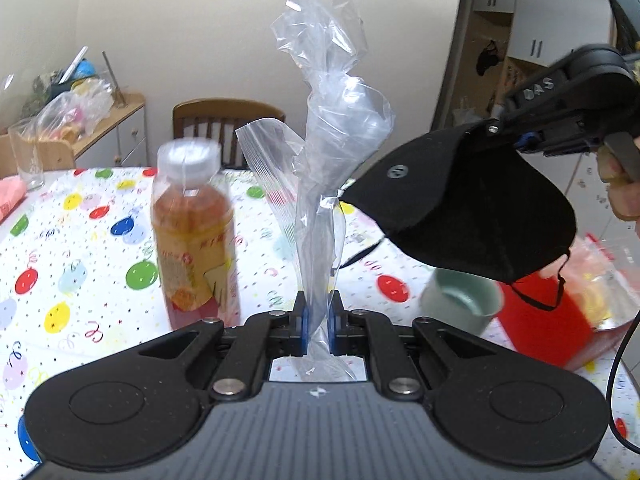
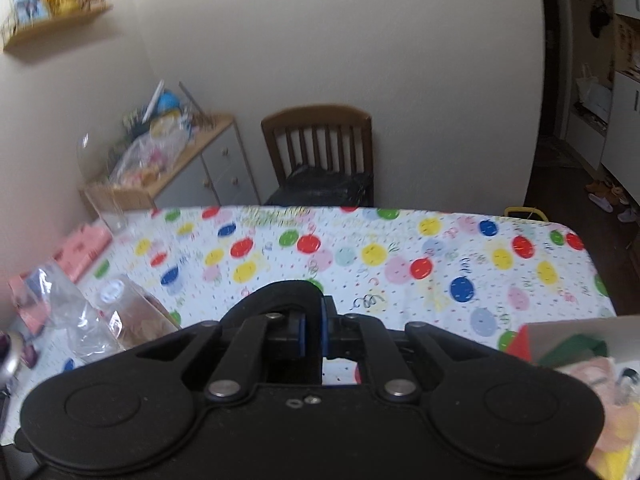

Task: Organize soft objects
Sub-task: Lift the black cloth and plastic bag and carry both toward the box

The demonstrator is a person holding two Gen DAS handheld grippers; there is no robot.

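My left gripper (image 1: 317,318) is shut on a clear zip plastic bag (image 1: 328,128), which stands twisted upward in front of it above the table. My right gripper (image 1: 486,130) comes in from the upper right in the left wrist view and is shut on a black face mask (image 1: 472,204) that hangs beside the bag, ear loop dangling. In the right wrist view the right gripper (image 2: 313,334) is shut on the mask's edge (image 2: 280,292), which curves over the left finger. The bag also shows at the left of that view (image 2: 68,312).
A table with a balloon-print cloth (image 1: 80,248) carries a drink bottle (image 1: 194,236), a green cup (image 1: 460,300), a red box (image 1: 548,320), a glass (image 1: 26,156) and pink packets (image 2: 82,250). A wooden chair (image 2: 320,148) and a cluttered sideboard (image 2: 168,152) stand behind.
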